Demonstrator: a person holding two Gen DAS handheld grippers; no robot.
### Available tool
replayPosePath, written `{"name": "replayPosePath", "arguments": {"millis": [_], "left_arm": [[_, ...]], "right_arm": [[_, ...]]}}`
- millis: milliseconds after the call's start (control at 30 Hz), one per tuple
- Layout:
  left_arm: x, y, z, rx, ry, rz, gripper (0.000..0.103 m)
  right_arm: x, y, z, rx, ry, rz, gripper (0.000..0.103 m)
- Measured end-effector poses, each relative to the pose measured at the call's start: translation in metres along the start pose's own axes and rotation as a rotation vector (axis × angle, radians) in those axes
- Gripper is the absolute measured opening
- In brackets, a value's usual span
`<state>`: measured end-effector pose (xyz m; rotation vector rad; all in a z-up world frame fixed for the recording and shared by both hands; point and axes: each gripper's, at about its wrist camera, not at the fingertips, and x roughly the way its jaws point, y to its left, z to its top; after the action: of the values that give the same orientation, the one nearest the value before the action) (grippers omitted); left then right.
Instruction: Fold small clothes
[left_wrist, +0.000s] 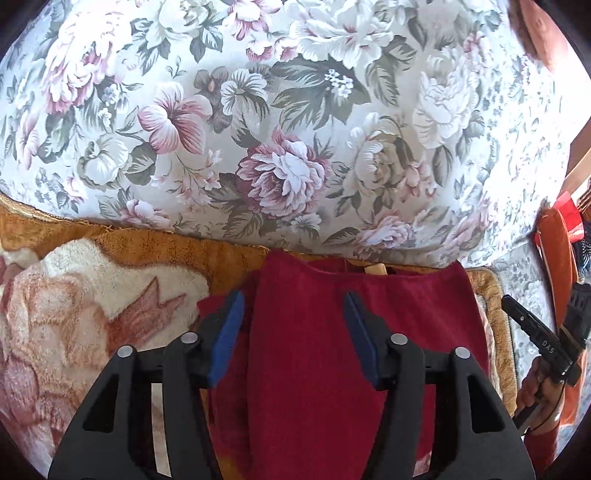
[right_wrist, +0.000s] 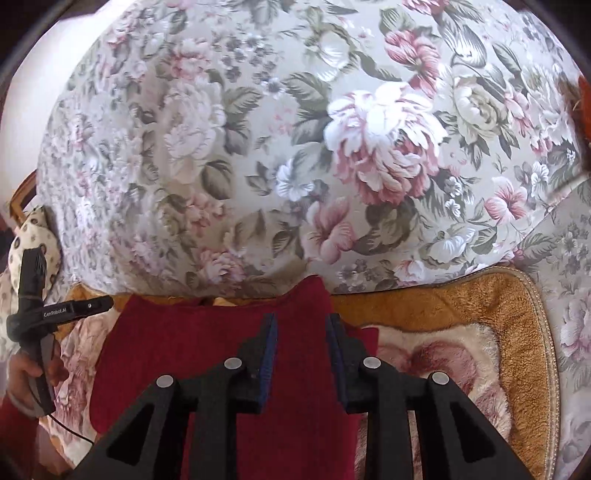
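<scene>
A dark red garment (left_wrist: 314, 332) lies flat on a fleece blanket, its neckline toward the sofa back. My left gripper (left_wrist: 293, 299) is open, its blue pads (left_wrist: 231, 332) hovering over the garment's left part with nothing between them. In the right wrist view the same red garment (right_wrist: 177, 350) lies below my right gripper (right_wrist: 301, 321), which is open with a narrower gap over the garment's right shoulder. Whether the fingertips touch the cloth is unclear. Each gripper shows at the edge of the other's view: the right one (left_wrist: 535, 332), the left one (right_wrist: 44, 314).
A floral sofa back cushion (left_wrist: 295, 129) rises right behind the garment. The orange and cream fleece blanket (left_wrist: 92, 295) covers the seat and extends right (right_wrist: 461, 332). A spotted pillow (right_wrist: 33, 236) sits at far left. Orange fabric (left_wrist: 557, 240) lies at the right.
</scene>
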<state>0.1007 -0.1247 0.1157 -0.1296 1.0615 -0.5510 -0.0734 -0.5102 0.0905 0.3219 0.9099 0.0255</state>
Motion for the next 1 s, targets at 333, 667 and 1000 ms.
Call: {"name": "replayPosePath", "arguments": {"millis": [333, 667, 1000], "left_arm": [[0.024, 0.002, -0.076, 0.028, 0.094, 0.11, 0.058], [0.018, 0.005, -0.079, 0.004, 0.062, 0.118, 0.058], [0.005, -0.006, -0.092, 0.016, 0.007, 0.17, 0.058]], "right_arm": [[0.073, -0.023, -0.028, 0.038, 0.129, -0.124, 0.023], [0.0, 0.012, -0.047, -0.002, 0.116, -0.078, 0.024], [-0.017, 0.018, -0.114, -0.039, 0.187, -0.132, 0.024]]}}
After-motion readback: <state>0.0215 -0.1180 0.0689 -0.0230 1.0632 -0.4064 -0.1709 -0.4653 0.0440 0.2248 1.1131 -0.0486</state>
